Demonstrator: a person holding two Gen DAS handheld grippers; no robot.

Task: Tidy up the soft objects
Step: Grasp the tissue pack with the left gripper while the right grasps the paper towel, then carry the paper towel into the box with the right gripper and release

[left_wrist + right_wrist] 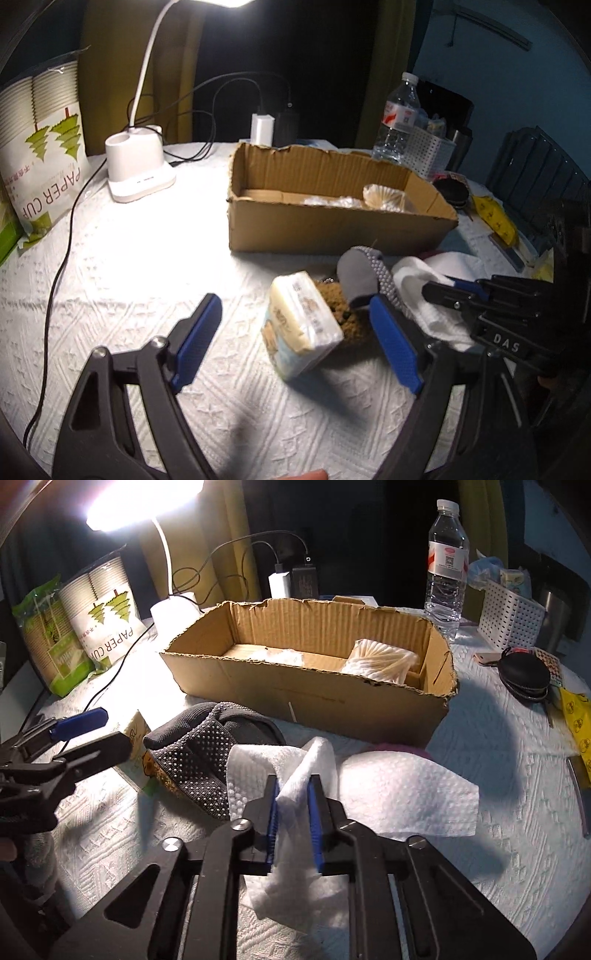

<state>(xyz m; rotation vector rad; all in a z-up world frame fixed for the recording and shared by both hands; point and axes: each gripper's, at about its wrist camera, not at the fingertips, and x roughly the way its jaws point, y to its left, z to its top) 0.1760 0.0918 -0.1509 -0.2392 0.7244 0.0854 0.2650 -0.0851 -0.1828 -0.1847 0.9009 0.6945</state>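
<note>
An open cardboard box (332, 225) (314, 698) stands mid-table holding a bag of cotton swabs (380, 661). In front of it lie a tissue pack (299, 321), a grey dotted glove (207, 760) (365, 273) over a brown sponge (343, 314), and a white paper towel (399, 794) (417, 280). My left gripper (295, 325) is open, its jaws either side of the tissue pack. My right gripper (293, 794) is shut on a fold of the paper towel; it also shows in the left wrist view (443, 291).
A white lamp base (136, 170) with cables, a paper cup bag (44, 147), chargers (273, 125), a water bottle (445, 561), a white basket (509, 616), a black round case (524, 675) and yellow packets (576, 716) ring the white tablecloth (110, 277).
</note>
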